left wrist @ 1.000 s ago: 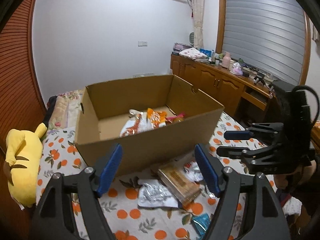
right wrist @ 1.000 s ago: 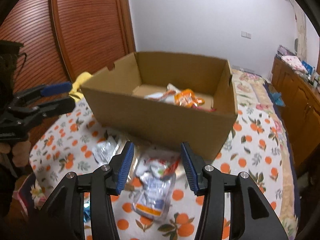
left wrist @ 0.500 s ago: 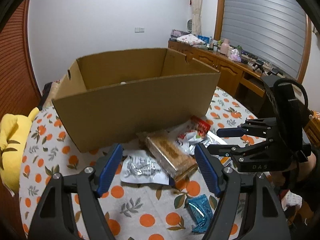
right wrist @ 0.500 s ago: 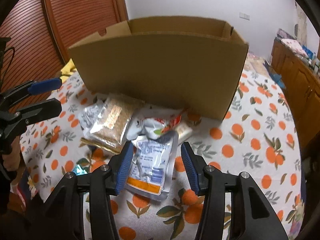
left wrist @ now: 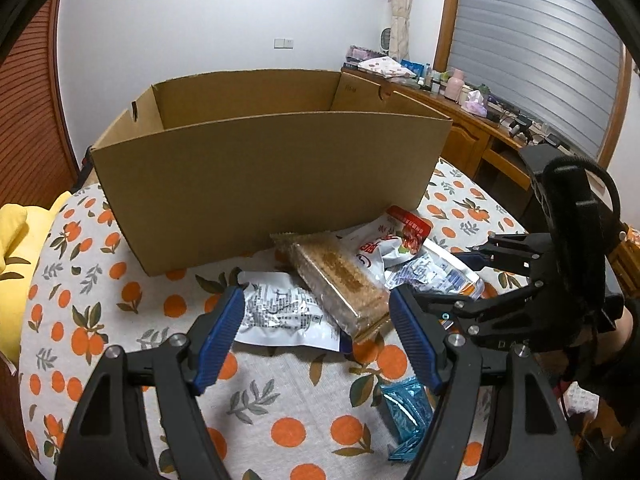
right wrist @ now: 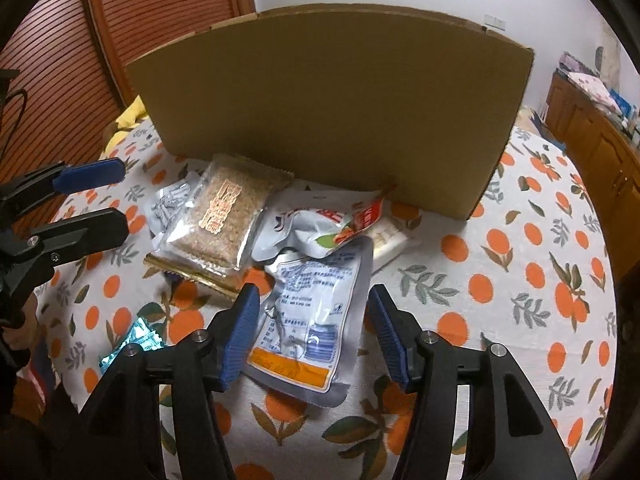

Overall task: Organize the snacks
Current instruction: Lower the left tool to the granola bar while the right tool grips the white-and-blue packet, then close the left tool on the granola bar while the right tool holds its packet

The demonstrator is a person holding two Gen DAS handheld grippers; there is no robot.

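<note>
A brown cardboard box (left wrist: pixel 272 184) (right wrist: pixel 332 104) stands on the orange-print tablecloth; its inside is hidden. Snack packs lie in front of it: a clear pack of brown crispy bars (left wrist: pixel 336 276) (right wrist: pixel 226 216), a silver printed pouch (left wrist: pixel 280 312), a white and red crumpled bag (left wrist: pixel 392 240) (right wrist: pixel 320 224), a silver pouch with an orange band (right wrist: pixel 308 320) (left wrist: pixel 436 276), and a small teal packet (left wrist: pixel 404 408) (right wrist: pixel 134 340). My left gripper (left wrist: pixel 316 340) is open above the silver pouch and bar pack. My right gripper (right wrist: pixel 312 336) is open, straddling the orange-band pouch.
A yellow plush toy (left wrist: pixel 16 256) lies at the table's left edge. A wooden sideboard (left wrist: pixel 472 128) with bottles and clutter runs along the right wall. A slatted wooden door (right wrist: pixel 120 40) is behind the box. A white bar pack (right wrist: pixel 390 240) lies by the box.
Both grippers have dropped lower and closer to the snack pile. The box inside has gone out of sight. Both stay open.
</note>
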